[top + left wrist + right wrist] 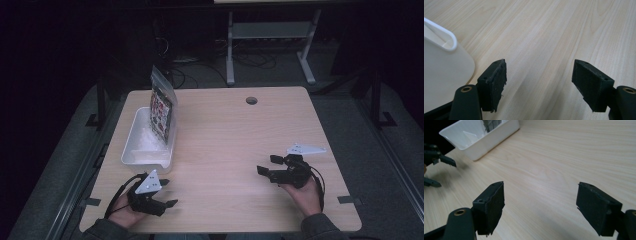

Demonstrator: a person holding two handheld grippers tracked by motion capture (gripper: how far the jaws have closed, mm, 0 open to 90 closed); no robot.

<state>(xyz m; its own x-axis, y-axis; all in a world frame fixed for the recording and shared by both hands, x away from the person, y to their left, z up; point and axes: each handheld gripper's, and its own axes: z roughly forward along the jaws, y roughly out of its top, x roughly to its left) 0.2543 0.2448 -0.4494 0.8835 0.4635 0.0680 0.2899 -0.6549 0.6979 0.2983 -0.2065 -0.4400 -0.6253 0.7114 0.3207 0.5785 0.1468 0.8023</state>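
Note:
A white plastic bin [135, 150] stands on the left side of the wooden table [235, 130]. A clear packet with a printed label [161, 111] stands upright in its far end. My left gripper [168, 193] rests near the front left edge, just below the bin, open with nothing between its jaws. In the left gripper view the gripper [540, 66] spans bare wood, with the bin's corner [446, 60] at the left. My right gripper [268, 164] lies at the front right, open and empty, pointing left. In the right gripper view the gripper [541, 188] faces the bin [486, 137].
A round cable hole [251, 100] sits near the table's far edge. A grey metal desk frame [270, 35] and cables stand on the dark floor beyond. The other hand's gripper [440, 171] shows at the far left of the right gripper view.

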